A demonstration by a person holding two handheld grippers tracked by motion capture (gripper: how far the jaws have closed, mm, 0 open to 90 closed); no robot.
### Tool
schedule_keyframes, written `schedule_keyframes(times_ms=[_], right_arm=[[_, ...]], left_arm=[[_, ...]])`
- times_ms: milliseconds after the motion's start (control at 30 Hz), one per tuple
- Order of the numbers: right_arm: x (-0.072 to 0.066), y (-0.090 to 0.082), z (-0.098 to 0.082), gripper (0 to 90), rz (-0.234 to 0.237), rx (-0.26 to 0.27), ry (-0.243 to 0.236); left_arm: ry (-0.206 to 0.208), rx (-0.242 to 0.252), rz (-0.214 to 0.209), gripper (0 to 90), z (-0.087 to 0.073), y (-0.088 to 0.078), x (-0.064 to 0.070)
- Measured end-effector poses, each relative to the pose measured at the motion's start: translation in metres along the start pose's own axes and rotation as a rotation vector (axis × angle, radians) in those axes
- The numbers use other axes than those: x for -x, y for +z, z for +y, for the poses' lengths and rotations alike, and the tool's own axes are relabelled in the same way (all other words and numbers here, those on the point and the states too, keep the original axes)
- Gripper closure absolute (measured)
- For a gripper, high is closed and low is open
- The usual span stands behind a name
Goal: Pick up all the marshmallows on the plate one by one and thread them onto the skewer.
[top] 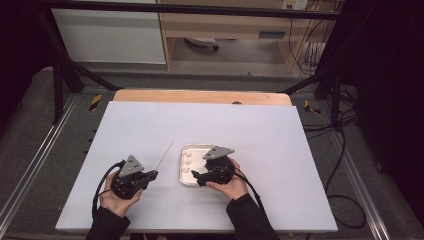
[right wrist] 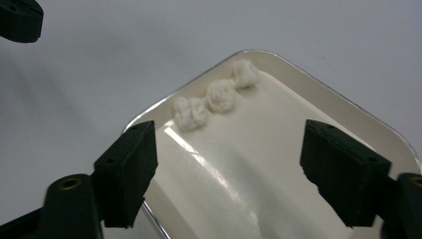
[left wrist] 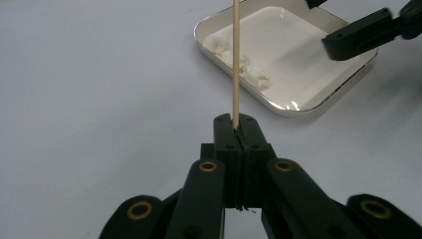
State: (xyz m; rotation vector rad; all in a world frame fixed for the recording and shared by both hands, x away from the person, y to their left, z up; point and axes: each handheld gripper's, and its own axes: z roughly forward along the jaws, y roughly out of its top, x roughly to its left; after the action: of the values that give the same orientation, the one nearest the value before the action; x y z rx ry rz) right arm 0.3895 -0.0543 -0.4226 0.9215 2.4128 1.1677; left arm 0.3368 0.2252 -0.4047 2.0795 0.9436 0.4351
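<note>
While my left claw (left wrist: 237, 130) pinches the base of a thin wooden stick (left wrist: 235, 59), jaws closed tight on it, the stick runs straight out ahead of the tips and crosses in front of the tray (left wrist: 293, 104). My right claw (right wrist: 229, 169) hangs over that tray with jaws wide, nothing between them. Three pale lumps (right wrist: 215, 97) sit in a row against the tray's far wall, ahead of the right claw's tips and apart from them. The stick's far end is cut off in the left gripper view. Tray: glossy, white, rounded corners, metallic rim. Lumps: soft, crumpled, what they are unclear. White table sheet (top: 150, 125) all round, matte.
</note>
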Motion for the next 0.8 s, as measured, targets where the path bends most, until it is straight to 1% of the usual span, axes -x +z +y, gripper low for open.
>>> schedule_keyframes(times_ms=[33,67,100,133,167,200,233,267,300,333,433,533,600,633,700,800], right_arm=[[-0.005,0.009,0.005,32.4,0.019,-0.016,-0.006],[-0.005,0.009,0.005,32.4,0.019,-0.016,-0.006],[-0.01,0.019,0.009,37.1,0.023,-0.03,-0.015],[-0.011,0.023,0.011,40.7,0.024,-0.038,-0.02],[-0.011,0.023,0.011,40.7,0.024,-0.038,-0.02],[-0.014,0.031,0.012,46.2,0.034,-0.049,-0.023],[-0.014,0.031,0.012,46.2,0.034,-0.049,-0.023],[-0.014,0.035,0.013,49.9,0.037,-0.059,-0.022],[-0.013,0.041,0.012,55.1,0.053,-0.069,-0.014],[-0.013,0.041,0.012,55.1,0.053,-0.069,-0.014],[-0.012,0.048,0.011,59.7,0.076,-0.086,-0.003],[-0.008,0.054,0.011,65.0,0.082,-0.105,0.007],[-0.007,0.055,0.011,64.9,0.081,-0.098,0.0],[-0.007,0.055,0.011,64.8,0.086,-0.096,0.014],[-0.006,0.057,0.011,64.5,0.085,-0.089,0.0],[-0.007,0.057,0.011,67.5,0.082,-0.091,-0.025]], left_arm=[[-0.003,0.001,-0.002,88.9,0.0,-0.001,-0.001],[-0.002,0.002,-0.004,88.9,-0.001,-0.001,-0.002],[-0.004,0.003,-0.006,88.9,-0.001,-0.001,-0.002],[-0.003,0.001,-0.007,88.9,-0.001,0.0,-0.002],[-0.004,0.0,-0.008,88.9,-0.001,0.0,-0.002],[-0.003,0.0,-0.008,88.9,-0.001,0.0,-0.002],[0.0,0.0,-0.007,88.9,-0.001,0.0,-0.002],[0.0,0.001,-0.008,88.9,-0.001,0.0,-0.002],[0.002,0.001,-0.008,88.9,0.0,0.0,-0.002],[0.003,0.002,-0.008,88.9,0.0,-0.001,-0.002],[0.005,0.004,-0.011,88.9,0.0,-0.001,-0.002],[0.003,0.0,-0.01,88.9,0.0,0.0,-0.003],[0.004,-0.001,-0.012,88.9,0.0,0.0,-0.003],[0.003,-0.001,-0.013,88.9,0.0,0.0,-0.003],[0.005,-0.002,-0.015,88.9,0.0,0.0,-0.003],[0.005,-0.002,-0.016,88.9,0.001,0.0,-0.003]])
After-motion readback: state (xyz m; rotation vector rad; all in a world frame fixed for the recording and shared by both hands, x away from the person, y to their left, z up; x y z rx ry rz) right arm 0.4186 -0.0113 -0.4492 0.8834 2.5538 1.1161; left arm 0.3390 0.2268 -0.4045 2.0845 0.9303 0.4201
